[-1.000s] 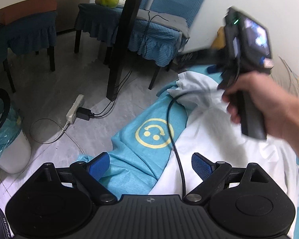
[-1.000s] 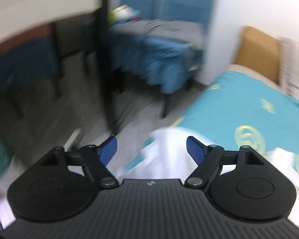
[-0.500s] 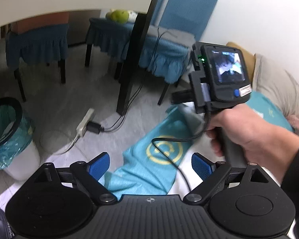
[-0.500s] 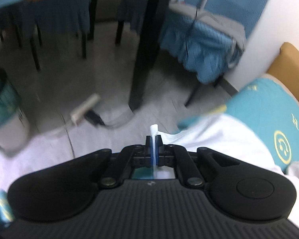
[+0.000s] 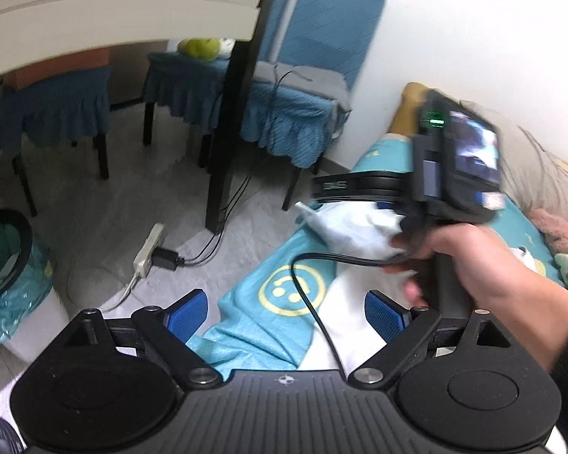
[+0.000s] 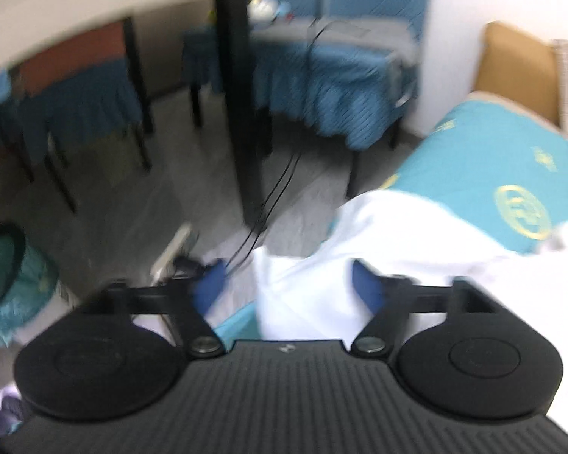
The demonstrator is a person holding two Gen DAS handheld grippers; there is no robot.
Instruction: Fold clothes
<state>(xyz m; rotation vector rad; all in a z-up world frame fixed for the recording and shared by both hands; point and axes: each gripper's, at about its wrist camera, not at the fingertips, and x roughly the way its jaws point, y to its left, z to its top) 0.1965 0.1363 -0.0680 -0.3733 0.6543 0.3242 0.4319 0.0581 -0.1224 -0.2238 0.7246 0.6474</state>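
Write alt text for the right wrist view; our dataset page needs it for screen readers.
The open right gripper hangs over a white garment whose bunched edge lies between its blue fingers. The garment spreads right over a teal bedspread; beyond are a grey floor, blue-covered chairs and a bin, all blurred.

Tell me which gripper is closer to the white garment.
Right. The right gripper stands open with the white garment between its fingers; the left gripper is open, hovering back over the blue sheet.
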